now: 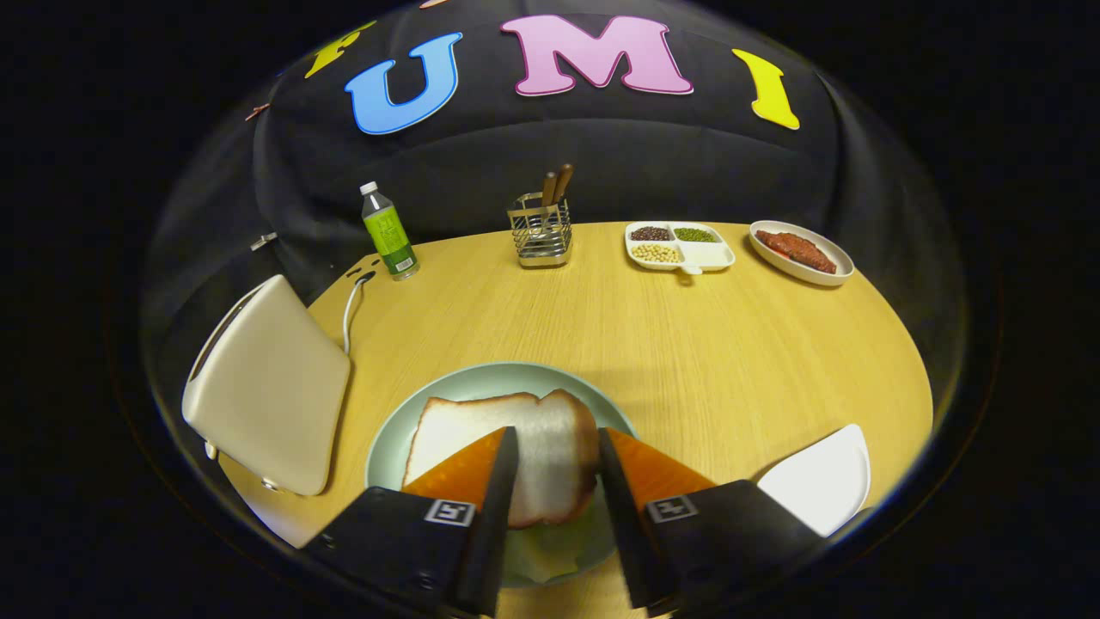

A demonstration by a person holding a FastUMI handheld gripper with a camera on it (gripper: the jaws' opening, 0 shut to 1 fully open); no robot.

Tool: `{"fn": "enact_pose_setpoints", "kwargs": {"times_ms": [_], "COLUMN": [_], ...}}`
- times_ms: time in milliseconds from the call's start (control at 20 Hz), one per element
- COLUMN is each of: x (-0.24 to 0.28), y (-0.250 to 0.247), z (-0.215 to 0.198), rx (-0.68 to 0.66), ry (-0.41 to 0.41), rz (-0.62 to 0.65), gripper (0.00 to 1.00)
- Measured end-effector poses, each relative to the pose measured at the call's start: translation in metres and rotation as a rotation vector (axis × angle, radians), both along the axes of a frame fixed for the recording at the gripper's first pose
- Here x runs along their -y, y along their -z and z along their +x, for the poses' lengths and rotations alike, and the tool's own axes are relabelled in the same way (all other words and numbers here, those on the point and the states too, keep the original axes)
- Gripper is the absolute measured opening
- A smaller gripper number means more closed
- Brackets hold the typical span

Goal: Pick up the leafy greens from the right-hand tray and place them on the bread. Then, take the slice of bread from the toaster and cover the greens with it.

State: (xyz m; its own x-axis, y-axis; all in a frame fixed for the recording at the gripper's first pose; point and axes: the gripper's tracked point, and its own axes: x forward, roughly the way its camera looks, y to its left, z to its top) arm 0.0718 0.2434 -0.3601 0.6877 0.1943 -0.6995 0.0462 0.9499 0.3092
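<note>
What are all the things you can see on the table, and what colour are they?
Plate: one, pale green, just ahead of the claw.
Bread: a white slice with a brown crust, on the plate, reaching between the fingers.
Leafy greens: pale green, peeking out under the bread.
Toaster: one, cream, left of the plate.
Bottle: one, green, at the table's far edge.
Wire holder: one, silver, with brown handles inside, mid far edge.
Divided dish: one, white, holding beans.
Oval dish: one, white, holding red food, far right.
White tray: one, right of the claw.
Table: one, light wood.
Claw: one, fingers apart on either side of the bread.
</note>
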Motion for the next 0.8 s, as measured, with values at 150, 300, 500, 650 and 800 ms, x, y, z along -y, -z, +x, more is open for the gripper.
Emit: {"fn": "enact_pose_setpoints", "kwargs": {"times_ms": [150,300,500,650,800], "x": [0.007,0.018,0.031,0.043,0.061], "y": [-0.001,-0.004,-0.023,-0.051,-0.090], "z": [-0.003,-0.005,-0.002,0.001,0.004], "rx": [0.012,0.030,0.084,0.141,0.223], "ry": [-0.014,-0.013,0.006,0.021,0.025], "rz": [-0.049,-0.096,-0.110,-0.092,-0.095], "gripper": [0.88,0.99,0.99,0.99,0.99]}}
